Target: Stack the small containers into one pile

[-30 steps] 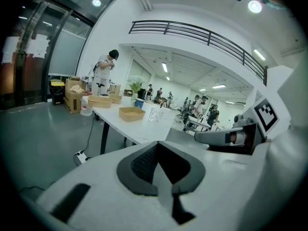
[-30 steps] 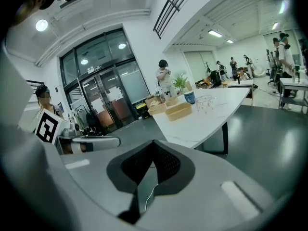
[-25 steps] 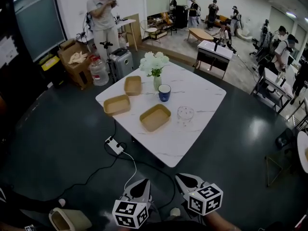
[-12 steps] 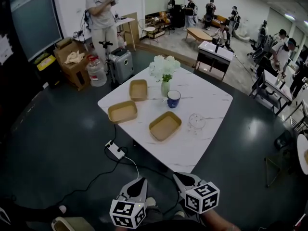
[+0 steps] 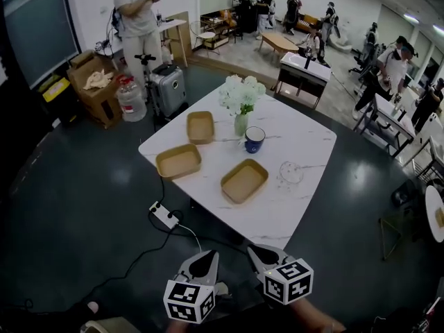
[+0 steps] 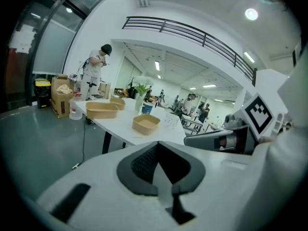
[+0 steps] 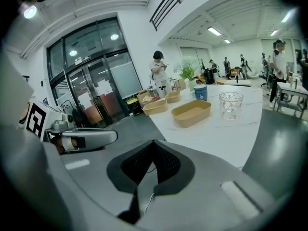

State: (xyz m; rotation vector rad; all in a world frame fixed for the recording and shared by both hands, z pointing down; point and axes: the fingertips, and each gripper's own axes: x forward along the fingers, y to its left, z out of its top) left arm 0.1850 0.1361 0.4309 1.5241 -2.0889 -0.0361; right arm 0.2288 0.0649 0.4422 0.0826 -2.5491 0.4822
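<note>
approach: table [image 5: 312, 144] is being closed in on, nothing stacked yet | containers [image 5: 244, 180] are being left spread apart on it | left tool [image 5: 206, 257], right tool [image 5: 256, 252] are being kept shut, empty, well short

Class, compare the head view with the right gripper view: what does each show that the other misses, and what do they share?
Only the head view: the power strip on the floor and the marker cube on the right gripper. Only the right gripper view: tall glass doors and that gripper's shut jaws close up. Both: the white table, three brown containers lying apart, the blue cup, the clear glass and the left gripper.
</note>
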